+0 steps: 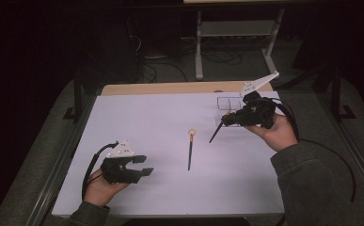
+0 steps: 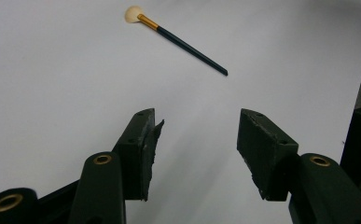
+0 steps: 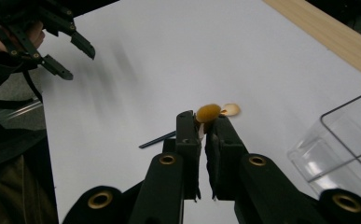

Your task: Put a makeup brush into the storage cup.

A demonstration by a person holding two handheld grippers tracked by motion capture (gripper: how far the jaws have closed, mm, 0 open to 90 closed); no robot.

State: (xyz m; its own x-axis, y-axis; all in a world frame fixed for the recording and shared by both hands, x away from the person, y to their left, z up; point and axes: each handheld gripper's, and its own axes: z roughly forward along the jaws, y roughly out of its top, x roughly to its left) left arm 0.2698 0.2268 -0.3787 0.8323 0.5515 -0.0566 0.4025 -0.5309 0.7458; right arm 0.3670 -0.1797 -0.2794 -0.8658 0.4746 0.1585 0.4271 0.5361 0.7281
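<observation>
Right tongs [image 3: 204, 128] pinch a brush [image 1: 216, 132] near its amber tuft, handle slanting down-left, raised beside the clear box [image 1: 229, 104] at far right. Left tongs [image 2: 197, 135] spread, empty, low over the near-left white tabletop [image 1: 146, 117]. Second brush [image 2: 176, 41] lies mid-tabletop, pale tuft pointing far.

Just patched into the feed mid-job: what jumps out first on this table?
The right gripper, raised over the table's far right beside the clear box, is shut on a dark-handled brush whose handle slants down toward the white table. A second brush lies loose at the table's centre, and the left gripper hangs open at near left.
</observation>
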